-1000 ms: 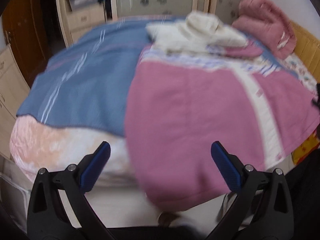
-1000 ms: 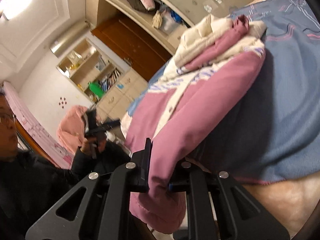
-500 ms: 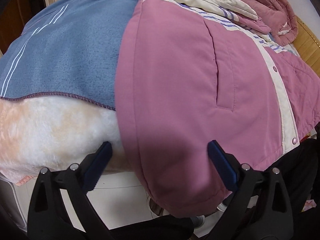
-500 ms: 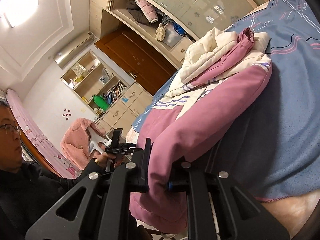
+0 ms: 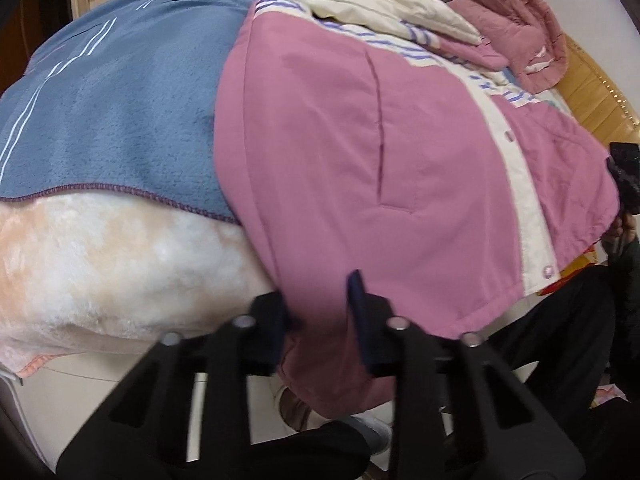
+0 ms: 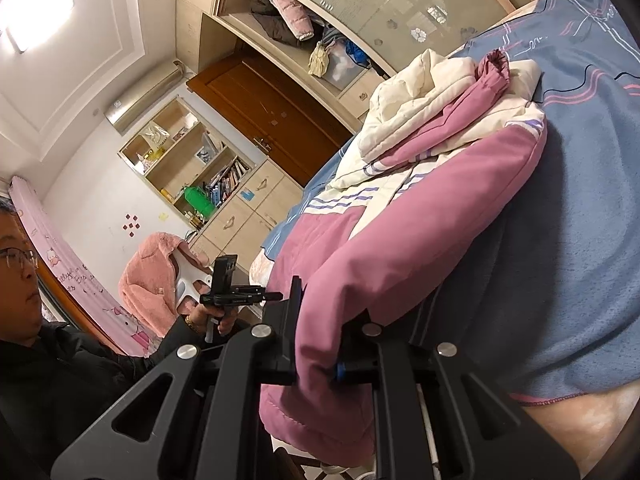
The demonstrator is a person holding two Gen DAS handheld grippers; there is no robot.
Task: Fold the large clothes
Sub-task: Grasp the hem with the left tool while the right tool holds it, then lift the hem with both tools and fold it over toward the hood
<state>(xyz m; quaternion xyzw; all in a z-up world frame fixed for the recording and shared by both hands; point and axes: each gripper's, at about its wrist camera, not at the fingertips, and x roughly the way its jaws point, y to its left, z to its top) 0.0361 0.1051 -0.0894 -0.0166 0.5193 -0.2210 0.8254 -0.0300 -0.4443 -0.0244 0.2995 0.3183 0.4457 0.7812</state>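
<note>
A large pink jacket (image 5: 360,152) with a white snap placket and purple-striped cream yoke lies spread on the bed, its hem hanging over the front edge. My left gripper (image 5: 318,312) is shut on the jacket's lower left hem corner. My right gripper (image 6: 320,332) is shut on the jacket's (image 6: 400,240) other lower corner, with pink fabric bunched between its fingers. The right gripper (image 5: 624,176) shows at the right edge of the left wrist view. The left gripper (image 6: 236,296) shows in the right wrist view, held in the person's hand.
A blue blanket (image 5: 112,120) covers the bed over a fluffy peach blanket (image 5: 100,272). A folded pink coat (image 5: 516,20) lies at the bed's far end. Wardrobe and shelves (image 6: 208,172) stand beyond. The person (image 6: 24,280) stands at the bed edge.
My left gripper moved down to the jacket's hem and closed on it; it was open before. The right gripper kept its hold on the jacket.
</note>
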